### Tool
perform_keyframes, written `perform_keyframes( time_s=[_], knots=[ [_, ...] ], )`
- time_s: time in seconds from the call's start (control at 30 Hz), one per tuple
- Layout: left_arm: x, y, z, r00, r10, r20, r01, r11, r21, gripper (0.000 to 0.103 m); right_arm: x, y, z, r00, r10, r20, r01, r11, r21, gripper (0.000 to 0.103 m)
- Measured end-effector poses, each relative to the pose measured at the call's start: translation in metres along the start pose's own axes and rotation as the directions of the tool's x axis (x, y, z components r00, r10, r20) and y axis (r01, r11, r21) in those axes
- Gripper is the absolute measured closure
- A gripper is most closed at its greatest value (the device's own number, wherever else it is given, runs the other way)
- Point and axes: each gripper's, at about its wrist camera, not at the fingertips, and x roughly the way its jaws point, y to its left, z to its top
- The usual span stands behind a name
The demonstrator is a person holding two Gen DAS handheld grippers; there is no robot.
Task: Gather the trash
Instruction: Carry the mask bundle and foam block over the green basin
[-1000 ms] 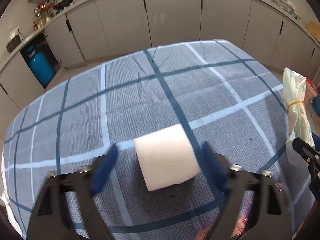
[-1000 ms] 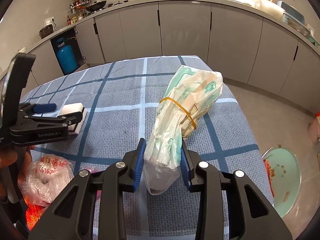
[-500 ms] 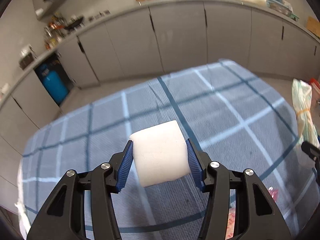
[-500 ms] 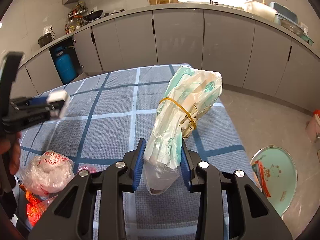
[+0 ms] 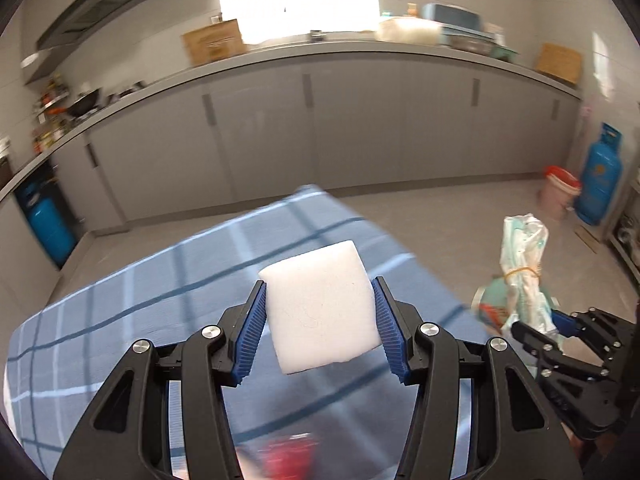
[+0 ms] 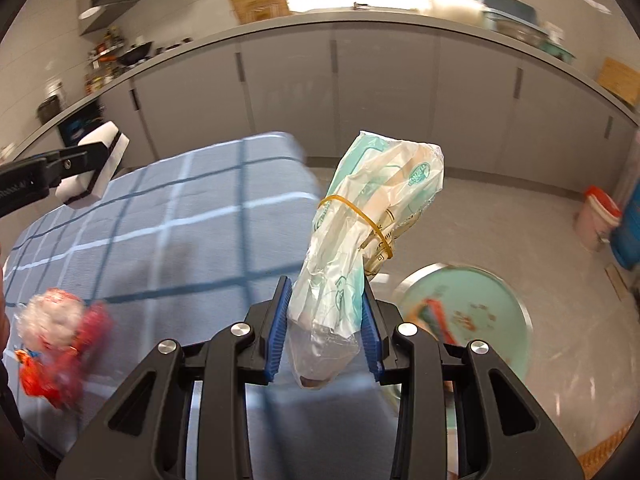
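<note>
My left gripper (image 5: 320, 334) is shut on a white foam block (image 5: 322, 306) and holds it in the air above the blue checked tablecloth (image 5: 140, 300). The block also shows at the left of the right wrist view (image 6: 98, 168). My right gripper (image 6: 325, 326) is shut on a plastic bag (image 6: 368, 224) tied with a yellow rubber band, held up past the table's right edge. The bag and right gripper show in the left wrist view (image 5: 524, 264). A pale green bin (image 6: 468, 320) with scraps inside stands on the floor below.
A white and red bundle of plastic bags (image 6: 56, 336) lies on the cloth at the near left. Grey kitchen cabinets (image 5: 360, 132) run along the back. A blue gas cylinder (image 5: 600, 176) and a pink bucket (image 5: 558, 192) stand at the right.
My left gripper closed on the foam block and lifted it off the cloth. Both grippers have swung right, towards the floor beside the table.
</note>
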Motion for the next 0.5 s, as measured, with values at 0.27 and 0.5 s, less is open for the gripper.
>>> perform_keyframes(
  time_s=[0.27, 0.5],
  knots=[
    [0.029, -0.084, 0.008, 0.991, -0.134, -0.029, 0.135, 0.989, 0.061, 0.051, 0.000, -0.080, -0.022, 0.996, -0.087, -0.028, 0.089, 0.992, 0.085, 0.069],
    [0.048, -0.146, 0.007, 0.975, -0.216, -0.051, 0.221, 0.969, 0.113, 0.050, 0.012, -0.114, -0.039, 0.992, -0.111, -0.059, 0.117, 0.986, 0.121, 0.069]
  ],
)
